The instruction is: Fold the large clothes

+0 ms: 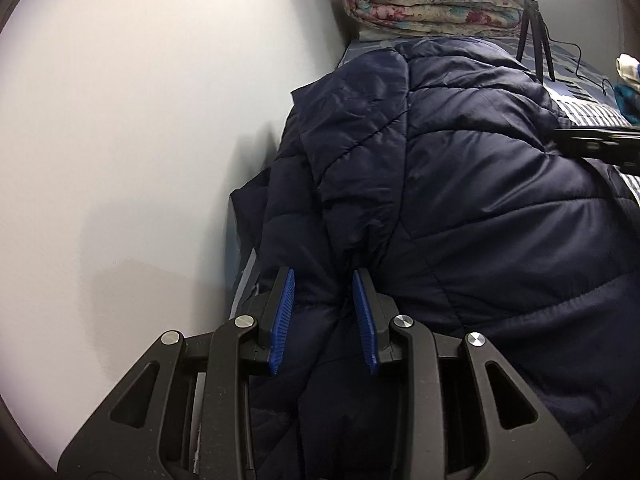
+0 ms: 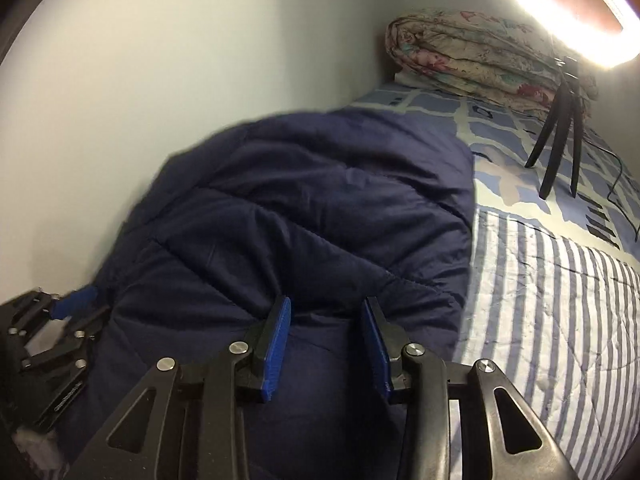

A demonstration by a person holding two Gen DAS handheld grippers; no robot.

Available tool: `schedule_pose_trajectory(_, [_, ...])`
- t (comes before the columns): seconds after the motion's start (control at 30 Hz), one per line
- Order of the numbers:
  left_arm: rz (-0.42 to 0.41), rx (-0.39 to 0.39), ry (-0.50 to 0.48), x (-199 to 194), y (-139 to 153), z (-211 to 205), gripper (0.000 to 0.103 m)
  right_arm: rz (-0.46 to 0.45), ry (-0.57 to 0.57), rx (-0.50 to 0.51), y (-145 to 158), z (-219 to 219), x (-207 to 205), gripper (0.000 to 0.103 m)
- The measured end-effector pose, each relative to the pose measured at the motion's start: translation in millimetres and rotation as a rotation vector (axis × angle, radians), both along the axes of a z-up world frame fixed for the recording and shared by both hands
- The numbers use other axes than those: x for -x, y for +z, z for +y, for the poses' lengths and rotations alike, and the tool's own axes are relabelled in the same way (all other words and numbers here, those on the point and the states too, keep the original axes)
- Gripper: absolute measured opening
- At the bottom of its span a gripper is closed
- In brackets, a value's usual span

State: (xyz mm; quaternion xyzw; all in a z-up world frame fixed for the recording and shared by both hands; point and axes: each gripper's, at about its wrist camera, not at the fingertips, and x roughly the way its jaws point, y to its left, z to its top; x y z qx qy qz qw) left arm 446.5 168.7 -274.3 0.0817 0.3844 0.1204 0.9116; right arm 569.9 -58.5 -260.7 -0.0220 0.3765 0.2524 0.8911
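A navy quilted jacket (image 1: 460, 184) lies bunched on the bed beside the wall, one sleeve folded over its body. My left gripper (image 1: 324, 314) is at the jacket's near edge, shut on a gathered fold of fabric between its blue pads (image 1: 282, 316). In the right wrist view the jacket (image 2: 312, 208) fills the middle. My right gripper (image 2: 327, 342) has the jacket's near hem between its pads, fabric touching both and creases running to the fingertips. The left gripper (image 2: 60, 312) shows at the lower left. The right gripper's black frame (image 1: 600, 144) juts in at the right edge.
A pale wall (image 1: 140, 160) runs close along the left. The bed has a blue patterned and striped cover (image 2: 552, 300). A folded floral quilt (image 1: 432, 0) sits at the far end, with a black tripod (image 2: 560, 148), its cable and a bright lamp beside it. Other cloth (image 1: 628, 88) lies far right.
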Motion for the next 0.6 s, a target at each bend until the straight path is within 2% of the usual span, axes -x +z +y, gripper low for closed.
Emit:
schedule_pose_trajectory(0.03, [0.002, 0.009, 0.003, 0.6, 0.1, 1.6, 0.030, 0.009, -0.026, -0.027, 1.6, -12.6, 3.4, 0.073])
schedule_pose_trajectory(0.1, [0.004, 0.045, 0.014, 3.9, 1.7, 6.6, 0.031, 0.036, -0.070, -0.095, 0.4, -41.7, 11.1, 0.081])
schedule_pose_trajectory(0.23, [0.002, 0.089, 0.025, 10.0, 4.5, 13.8, 0.031, 0.181, -0.080, -0.227, -21.7, -85.8, 20.7, 0.081])
schedule_pose_trajectory(0.33, [0.008, 0.110, 0.026, 11.7, 7.1, 17.1, 0.031, 0.300, -0.056, -0.348, -42.3, -97.9, 21.6, 0.084])
schedule_pose_trajectory(0.47, [0.022, 0.119, 0.019, 5.3, 8.1, 16.1, 0.031, 0.352, 0.016, -0.484, -50.4, -95.6, 24.7, 0.083])
schedule_pose_trajectory(0.5, [0.026, 0.117, 0.019, 4.4, 7.8, 16.3, 0.031, 0.377, 0.051, -0.509, -53.7, -90.3, 25.8, 0.079])
schedule_pose_trajectory(0.6, [0.033, 0.105, 0.017, 0.6, 6.4, 16.4, 0.031, 0.388, 0.129, -0.453, -55.9, -67.5, 31.1, 0.071])
